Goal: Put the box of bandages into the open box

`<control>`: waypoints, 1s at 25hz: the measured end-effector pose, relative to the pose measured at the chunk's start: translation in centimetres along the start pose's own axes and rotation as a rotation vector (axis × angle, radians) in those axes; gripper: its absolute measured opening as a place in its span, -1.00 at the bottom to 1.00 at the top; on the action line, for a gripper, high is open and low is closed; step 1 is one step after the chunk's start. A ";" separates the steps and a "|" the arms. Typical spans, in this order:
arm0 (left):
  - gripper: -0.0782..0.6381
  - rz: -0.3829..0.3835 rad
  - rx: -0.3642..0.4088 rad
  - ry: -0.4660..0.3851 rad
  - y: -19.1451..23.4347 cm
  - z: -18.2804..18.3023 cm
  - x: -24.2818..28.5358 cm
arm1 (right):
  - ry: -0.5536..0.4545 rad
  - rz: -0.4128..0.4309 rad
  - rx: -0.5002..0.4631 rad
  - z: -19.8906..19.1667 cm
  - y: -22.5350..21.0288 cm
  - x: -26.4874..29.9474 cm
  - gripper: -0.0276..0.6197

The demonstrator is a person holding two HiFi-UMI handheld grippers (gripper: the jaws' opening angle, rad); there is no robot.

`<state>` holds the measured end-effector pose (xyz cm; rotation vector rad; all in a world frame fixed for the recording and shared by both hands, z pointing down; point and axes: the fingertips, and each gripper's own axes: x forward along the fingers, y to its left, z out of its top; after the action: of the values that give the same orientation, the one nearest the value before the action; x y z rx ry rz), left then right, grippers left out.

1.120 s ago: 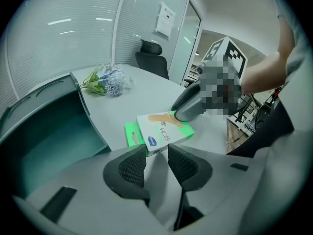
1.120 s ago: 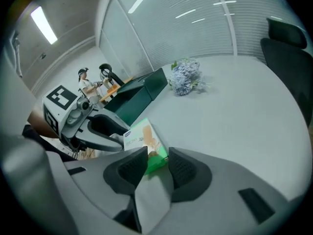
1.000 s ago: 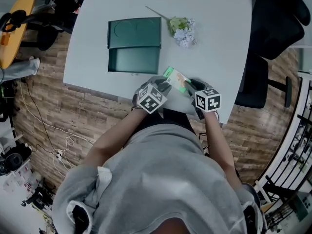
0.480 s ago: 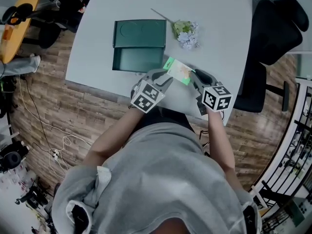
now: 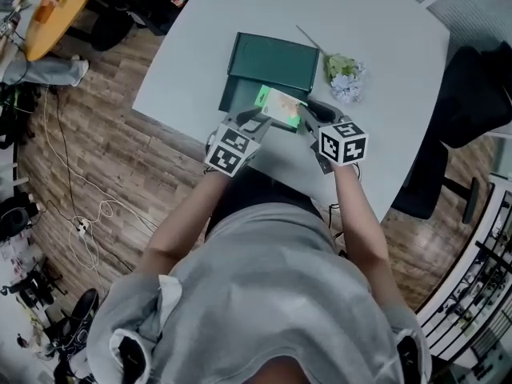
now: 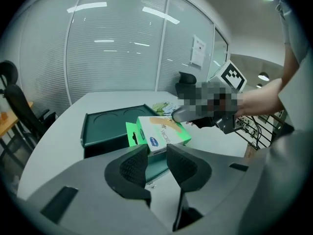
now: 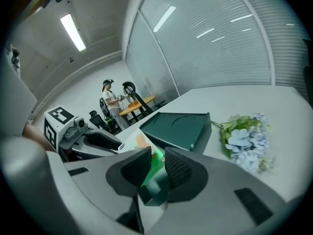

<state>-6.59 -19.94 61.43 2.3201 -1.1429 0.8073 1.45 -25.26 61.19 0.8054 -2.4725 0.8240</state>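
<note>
The box of bandages [image 5: 280, 107], white and green, hangs in the air over the near edge of the open dark green box [image 5: 234, 101], whose lid [image 5: 272, 58] lies behind the tray. My left gripper [image 5: 258, 122] is shut on its left end and my right gripper [image 5: 308, 117] on its right end; both sets of jaws have just been closing on it. In the left gripper view the bandage box [image 6: 164, 133] sits between the jaw tips of my left gripper [image 6: 157, 153]. In the right gripper view its green end [image 7: 152, 166] is between the jaws of my right gripper [image 7: 158, 163].
A bunch of pale artificial flowers [image 5: 344, 77] lies on the white table [image 5: 384, 38] right of the green box. A black chair [image 5: 480, 94] stands at the table's right. Wooden floor with cables [image 5: 88, 214] is on the left.
Both grippers have carried the bandage box up and away from the table's near edge to just over the green box. The jaws have narrowed on it.
</note>
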 end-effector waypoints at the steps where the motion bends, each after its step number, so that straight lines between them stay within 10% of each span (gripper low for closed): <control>1: -0.42 0.014 -0.012 0.011 1.0 -0.7 0.0 | 0.016 0.011 -0.004 -0.2 0.3 1.3 -0.57; 16: -0.48 0.078 -0.099 0.073 5.8 -4.8 0.7 | 0.221 -0.083 -0.303 -2.6 2.5 7.3 -0.57; 25: -0.73 0.132 -0.026 -0.300 7.0 4.3 -4.0 | -0.091 -0.106 -0.242 4.9 3.9 1.4 -0.74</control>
<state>-12.95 -24.28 56.40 2.4212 -1.4348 0.4937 -2.99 -26.39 56.75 0.8926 -2.5203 0.4483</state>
